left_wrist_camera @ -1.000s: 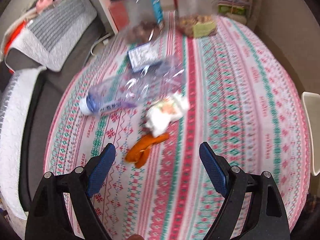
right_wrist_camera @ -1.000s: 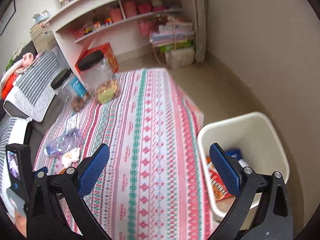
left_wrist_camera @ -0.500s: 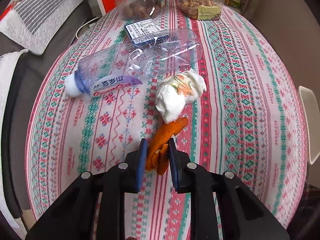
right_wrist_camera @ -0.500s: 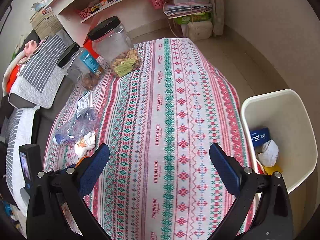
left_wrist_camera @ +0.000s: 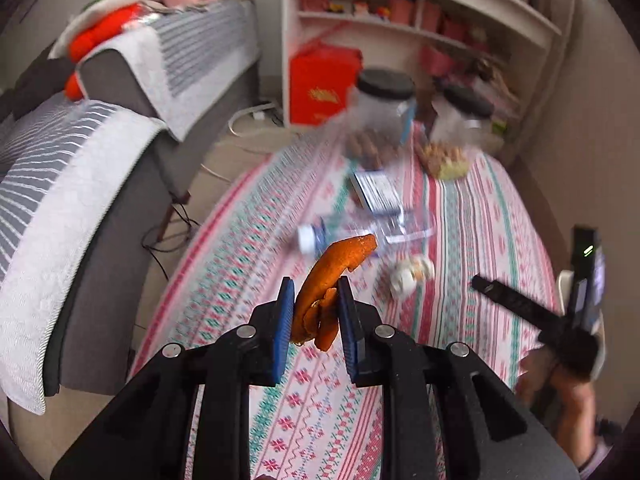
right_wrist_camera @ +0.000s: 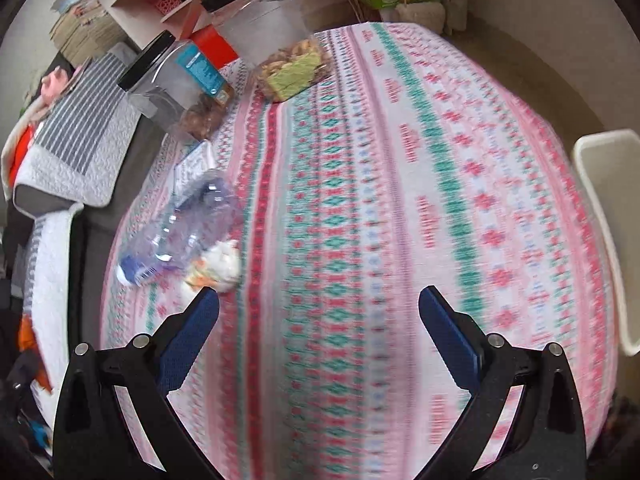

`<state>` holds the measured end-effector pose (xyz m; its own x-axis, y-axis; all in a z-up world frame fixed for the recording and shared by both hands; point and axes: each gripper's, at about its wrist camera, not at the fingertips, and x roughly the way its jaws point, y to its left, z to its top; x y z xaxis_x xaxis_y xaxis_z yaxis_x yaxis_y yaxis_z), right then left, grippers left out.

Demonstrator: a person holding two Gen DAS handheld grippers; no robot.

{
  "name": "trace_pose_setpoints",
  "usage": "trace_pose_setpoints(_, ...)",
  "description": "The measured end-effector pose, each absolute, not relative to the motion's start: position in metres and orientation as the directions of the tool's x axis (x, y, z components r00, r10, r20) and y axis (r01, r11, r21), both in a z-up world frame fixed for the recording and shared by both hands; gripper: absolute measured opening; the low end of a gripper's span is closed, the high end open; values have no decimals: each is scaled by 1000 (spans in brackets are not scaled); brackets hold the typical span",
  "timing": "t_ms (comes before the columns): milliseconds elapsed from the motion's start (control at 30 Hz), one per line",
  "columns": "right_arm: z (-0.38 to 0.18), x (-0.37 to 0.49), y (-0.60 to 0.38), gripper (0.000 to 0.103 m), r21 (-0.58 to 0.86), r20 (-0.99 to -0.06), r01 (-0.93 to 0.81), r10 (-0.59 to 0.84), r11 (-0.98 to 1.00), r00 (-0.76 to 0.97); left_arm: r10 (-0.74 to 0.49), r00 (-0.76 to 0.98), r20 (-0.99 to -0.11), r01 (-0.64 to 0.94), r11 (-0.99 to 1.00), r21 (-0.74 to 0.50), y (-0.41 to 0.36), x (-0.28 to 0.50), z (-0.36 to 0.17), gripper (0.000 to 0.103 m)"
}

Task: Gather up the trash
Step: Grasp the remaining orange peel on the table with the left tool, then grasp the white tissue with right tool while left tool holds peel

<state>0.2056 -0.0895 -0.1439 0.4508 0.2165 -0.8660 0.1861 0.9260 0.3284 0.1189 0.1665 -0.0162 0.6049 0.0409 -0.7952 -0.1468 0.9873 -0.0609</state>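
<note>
Orange peel [left_wrist_camera: 325, 292], on the cloth a second ago, now hangs clamped between the pads of the left gripper [left_wrist_camera: 316, 322] at lower centre of the left wrist view, lifted clear of the patterned tablecloth [left_wrist_camera: 472, 216]. That piece looks ready for the bin [right_wrist_camera: 608, 236], at the right edge of the right wrist view. Crumpled tissue [right_wrist_camera: 218, 264] and a plastic bottle [right_wrist_camera: 180, 228] lie touching at centre left, just beyond the right gripper [right_wrist_camera: 318, 312], whose jaws stand wide and empty; it has drawn nearer them.
</note>
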Motion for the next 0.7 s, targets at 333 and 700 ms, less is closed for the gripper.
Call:
trace_pose_setpoints(333, -174, 232, -3, 93, 164, -886, 115, 96, 980, 453, 28, 640, -768, -199, 971, -130, 199, 116, 4, 23)
trace_pose_setpoints(700, -160, 237, -36, 43, 200, -855, -45, 197, 979, 479, 39, 636, -771, -213, 969, -126, 202, 119, -3, 23)
